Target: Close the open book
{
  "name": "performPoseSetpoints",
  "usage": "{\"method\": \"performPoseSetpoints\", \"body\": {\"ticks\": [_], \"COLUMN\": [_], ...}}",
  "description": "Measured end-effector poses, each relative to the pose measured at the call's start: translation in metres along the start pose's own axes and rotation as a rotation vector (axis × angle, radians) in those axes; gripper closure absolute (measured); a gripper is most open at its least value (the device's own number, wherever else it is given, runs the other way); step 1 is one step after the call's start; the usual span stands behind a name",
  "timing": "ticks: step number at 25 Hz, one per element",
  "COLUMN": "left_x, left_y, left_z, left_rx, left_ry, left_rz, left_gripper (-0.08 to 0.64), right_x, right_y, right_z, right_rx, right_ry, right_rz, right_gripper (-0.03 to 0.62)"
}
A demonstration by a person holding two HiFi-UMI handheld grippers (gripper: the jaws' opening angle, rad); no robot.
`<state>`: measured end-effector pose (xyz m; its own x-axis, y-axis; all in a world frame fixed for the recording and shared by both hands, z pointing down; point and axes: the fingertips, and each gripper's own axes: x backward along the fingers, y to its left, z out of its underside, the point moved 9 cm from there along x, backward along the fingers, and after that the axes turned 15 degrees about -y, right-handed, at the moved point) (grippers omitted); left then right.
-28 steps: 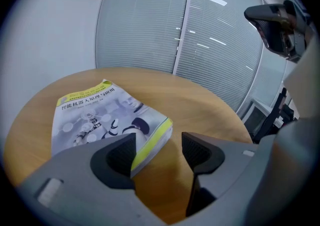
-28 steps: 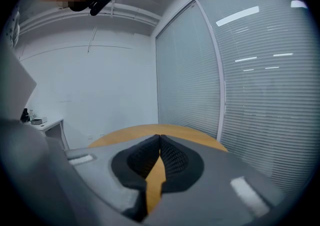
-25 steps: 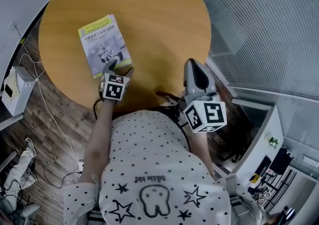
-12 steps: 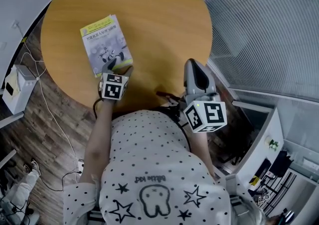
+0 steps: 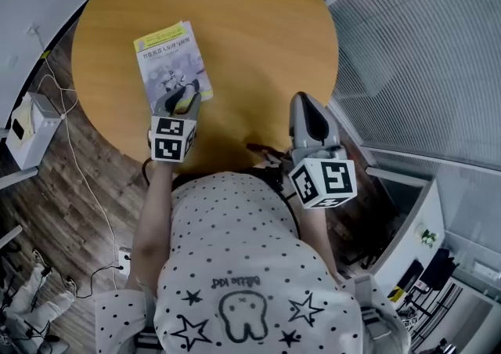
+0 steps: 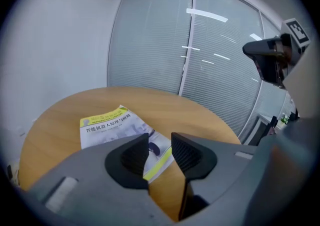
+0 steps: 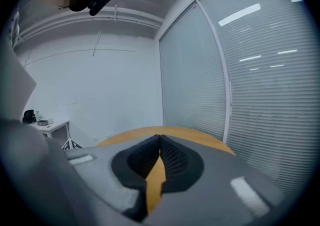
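A person in a spotted shirt (image 5: 235, 251) printed with stars stands at the edge of a round wooden table (image 5: 243, 23), a handheld gripper in each hand, seen from the head view. Nearest the body are the two marker cubes, one on the left tool (image 5: 172, 139) and one on the right (image 5: 322, 182).

The left gripper (image 5: 185, 97) points down and forward over the near edge of the book (image 5: 167, 59). Its jaws have just been closing and now stand a narrow gap apart. In the left gripper view nothing sits between the left gripper's (image 6: 160, 142) ribbed pads (image 6: 134, 156), and the cover shows beyond the gap.

The right gripper (image 5: 301, 99) hovers well to the right of the book at the table's near rim. In its own view its jaws (image 7: 159, 140) meet at the tips and are empty, with only tabletop (image 7: 191, 134) ahead.

The book (image 6: 107, 124) lies closed and flat, front cover up, on the left part of the table, with a yellow-green band along its far edge. Beyond the table stands a wall of glass panels with closed blinds (image 6: 220, 60).
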<state>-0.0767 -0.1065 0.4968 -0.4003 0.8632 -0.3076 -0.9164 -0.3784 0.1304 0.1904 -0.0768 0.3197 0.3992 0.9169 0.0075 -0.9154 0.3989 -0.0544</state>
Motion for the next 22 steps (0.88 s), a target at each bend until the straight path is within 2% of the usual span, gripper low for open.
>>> {"method": "performPoseSetpoints", "body": {"ticks": [5, 8, 15, 22], "left_x": [0.015, 0.023, 0.042, 0.068], "left_y": [0.006, 0.007, 0.005, -0.003], "left_z": [-0.021, -0.035, -0.070, -0.111], "left_rx": [0.011, 0.011, 0.041, -0.010], "left_ry": [-0.070, -0.124, -0.272, -0.409], "left_rz": [-0.078, -0.121, -0.202, -0.261], "left_gripper": [0.511, 0.549, 0.550, 0.551], "right_x": [0.003, 0.006, 0.015, 0.025], "right_y": [-0.001, -0.003, -0.013, -0.024], "right_z": [0.000, 0.002, 0.003, 0.004], "right_rx": [-0.005, -0.007, -0.023, -0.034], "right_ry": [-0.005, -0.009, -0.014, -0.024], "right_rz": [-0.026, -0.041, -0.066, -0.082], "right_gripper": [0.588, 0.588, 0.588, 0.588]}}
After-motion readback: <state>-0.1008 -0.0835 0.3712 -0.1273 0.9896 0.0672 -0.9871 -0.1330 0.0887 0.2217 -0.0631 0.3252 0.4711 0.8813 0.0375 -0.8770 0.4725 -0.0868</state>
